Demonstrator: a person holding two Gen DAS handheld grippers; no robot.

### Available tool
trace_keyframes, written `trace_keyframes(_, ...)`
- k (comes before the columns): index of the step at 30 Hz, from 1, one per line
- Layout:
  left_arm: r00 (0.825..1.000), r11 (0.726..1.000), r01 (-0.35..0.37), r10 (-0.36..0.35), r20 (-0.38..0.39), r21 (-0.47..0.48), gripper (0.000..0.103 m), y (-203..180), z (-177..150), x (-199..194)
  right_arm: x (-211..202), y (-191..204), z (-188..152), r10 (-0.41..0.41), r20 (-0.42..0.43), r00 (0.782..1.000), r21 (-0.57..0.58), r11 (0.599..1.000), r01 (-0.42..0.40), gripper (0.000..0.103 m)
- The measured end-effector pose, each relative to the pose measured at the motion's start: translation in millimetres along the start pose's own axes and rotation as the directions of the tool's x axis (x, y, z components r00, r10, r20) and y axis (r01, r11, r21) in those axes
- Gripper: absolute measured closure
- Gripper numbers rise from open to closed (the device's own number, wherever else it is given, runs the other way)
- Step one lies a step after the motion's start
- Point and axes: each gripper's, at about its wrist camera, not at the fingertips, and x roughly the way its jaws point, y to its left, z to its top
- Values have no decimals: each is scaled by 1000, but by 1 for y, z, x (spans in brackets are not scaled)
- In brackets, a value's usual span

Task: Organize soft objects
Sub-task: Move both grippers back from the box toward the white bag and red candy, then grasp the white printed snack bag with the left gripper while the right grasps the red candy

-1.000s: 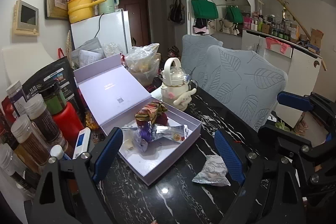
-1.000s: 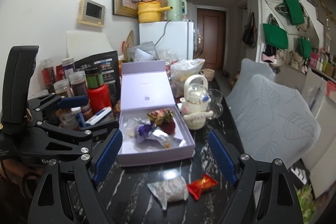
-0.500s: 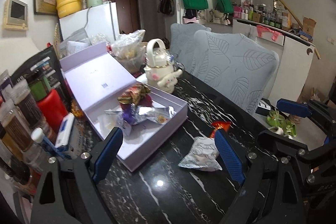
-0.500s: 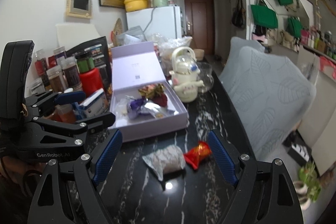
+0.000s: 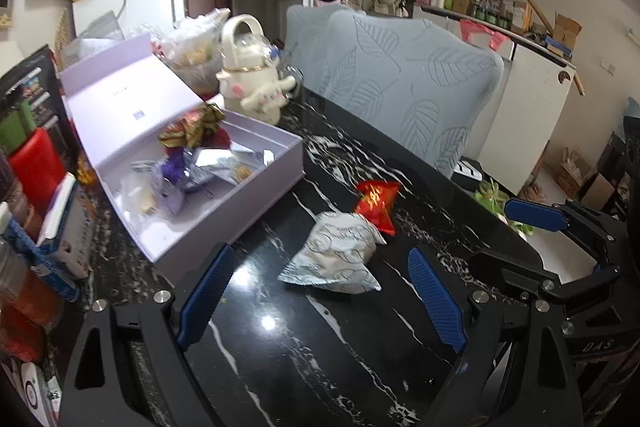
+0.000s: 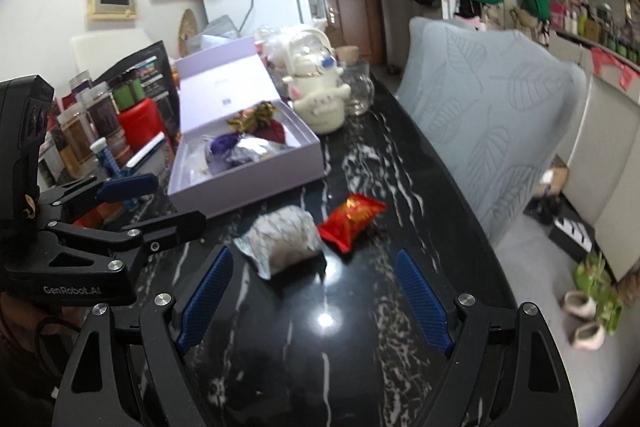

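Note:
A white patterned soft packet (image 5: 336, 253) lies on the black marble table (image 5: 320, 347), with a red packet (image 5: 376, 201) touching its far side. Both show in the right wrist view: white packet (image 6: 286, 241), red packet (image 6: 352, 219). An open lilac box (image 5: 240, 183) holds several wrapped soft items (image 5: 192, 163); it also shows in the right view (image 6: 248, 183). My left gripper (image 5: 320, 291) is open and empty, just short of the white packet. My right gripper (image 6: 312, 299) is open and empty, near both packets.
A cream cartoon kettle (image 5: 252, 67) and a glass jar (image 6: 356, 91) stand behind the box. Jars and a red container (image 6: 140, 123) crowd the left side. A grey leaf-pattern chair (image 5: 408, 83) lines the table's right edge.
Both grippers have swung right and down toward the two packets, which now sit larger and nearer between the fingers. The box has shifted left in both views. Both grippers stay open.

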Motion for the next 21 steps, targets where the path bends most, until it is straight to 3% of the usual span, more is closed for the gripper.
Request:
trace_keyframes(12,989,997,74,-75,-127,-11,13,-3,-13,51,25,-34,-23,-18,-69,997,70,997,23,19)
trace_keyframes(21,987,995,98,-92,-130,36,13,-5,-6,78,53,-50,-25,-24,-114,993,105,994,36,19)
